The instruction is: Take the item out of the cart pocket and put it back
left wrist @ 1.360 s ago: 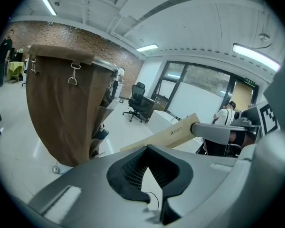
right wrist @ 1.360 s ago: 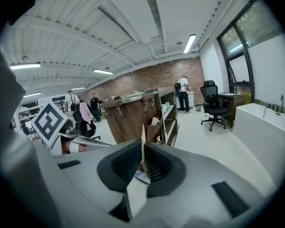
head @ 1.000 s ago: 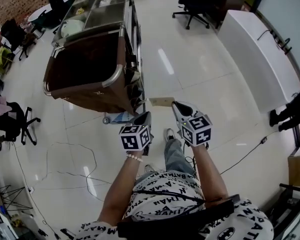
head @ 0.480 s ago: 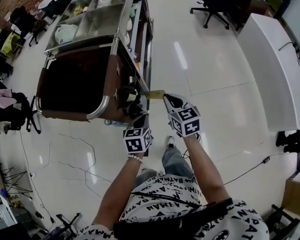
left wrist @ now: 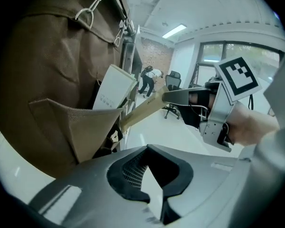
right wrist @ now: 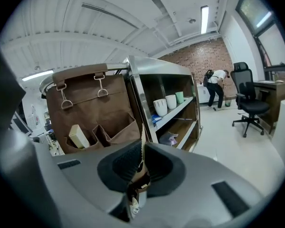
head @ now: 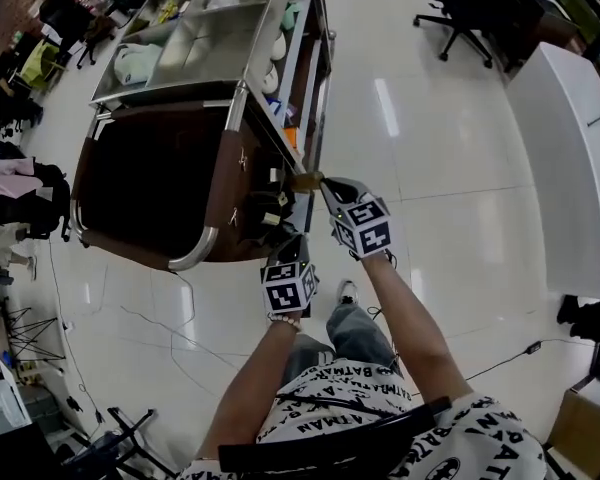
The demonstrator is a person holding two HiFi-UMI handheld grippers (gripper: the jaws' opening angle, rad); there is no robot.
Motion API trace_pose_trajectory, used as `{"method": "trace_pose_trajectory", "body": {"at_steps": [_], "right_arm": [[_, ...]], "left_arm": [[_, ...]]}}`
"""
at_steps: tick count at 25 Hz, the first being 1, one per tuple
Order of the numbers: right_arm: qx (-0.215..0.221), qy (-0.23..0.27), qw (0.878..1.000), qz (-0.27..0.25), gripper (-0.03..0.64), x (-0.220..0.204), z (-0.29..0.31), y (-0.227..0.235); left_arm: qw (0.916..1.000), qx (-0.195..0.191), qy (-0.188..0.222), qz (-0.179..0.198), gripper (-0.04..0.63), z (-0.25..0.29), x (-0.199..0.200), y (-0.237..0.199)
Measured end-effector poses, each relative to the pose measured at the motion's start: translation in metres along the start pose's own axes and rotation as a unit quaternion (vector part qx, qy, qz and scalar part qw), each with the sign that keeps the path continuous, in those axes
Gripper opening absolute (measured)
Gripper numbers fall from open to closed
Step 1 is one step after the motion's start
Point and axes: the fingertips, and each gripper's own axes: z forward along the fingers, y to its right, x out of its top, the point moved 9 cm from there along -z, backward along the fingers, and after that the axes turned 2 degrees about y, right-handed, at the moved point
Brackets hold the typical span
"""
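A brown bag [head: 145, 183] hangs on the end of a steel cart [head: 255, 78], with pockets [right wrist: 115, 129] sewn on its side. My right gripper [head: 330, 188] is shut on a thin flat tan item [head: 306, 180], seen edge-on between the pads [right wrist: 142, 161]. In the left gripper view that tan item [left wrist: 140, 112] reaches the mouth of a pocket [left wrist: 69, 122], beside a white box [left wrist: 111, 87] standing in it. My left gripper [head: 285, 243] hangs just below the pockets, its fingertips together with nothing between them.
The cart's side shelves hold cups [right wrist: 160, 106] and small items. Steel trays [head: 195, 38] cover its top. Office chairs [head: 465, 13] and a white counter [head: 570, 118] stand to the right on the glossy floor. A person [right wrist: 217, 87] bends over far back.
Both grippers have come closer to the bag's side. The right one has carried the tan item up to the pockets, and the left one has followed below it.
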Motion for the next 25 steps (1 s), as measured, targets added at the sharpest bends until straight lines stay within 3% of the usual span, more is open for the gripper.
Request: {"method": "trace_pose_trajectory", "body": {"at_steps": [4,9,16,21,25], "right_arm": [[0.013,-0.016,1.000,-0.019,0.023,-0.014,0.038,0.005],[0.039,-0.072,0.995,-0.062,0.023,-0.046,0.076,0.002],[0.067,-0.122,0.987,-0.078,0.025,-0.084,0.126,-0.011],[0.063,-0.130,0.986,-0.078,0.029,-0.093,0.144,-0.013],[0.036,-0.115,0.989,-0.086,0.054,-0.088,0.138,-0.017]], "left_arm": [[0.9998,0.010,-0.011,-0.008,0.003,0.016,-0.016,-0.007],[0.9996,0.019,-0.009,-0.019,0.003,0.025,-0.028,-0.017],[0.9994,0.030,-0.007,-0.015,0.003,0.022,-0.039,-0.030],[0.9995,0.029,-0.009,-0.005,0.003,0.019,-0.047,-0.038],[0.9996,0.025,0.000,-0.008,0.003,0.009,-0.047,-0.049]]}}
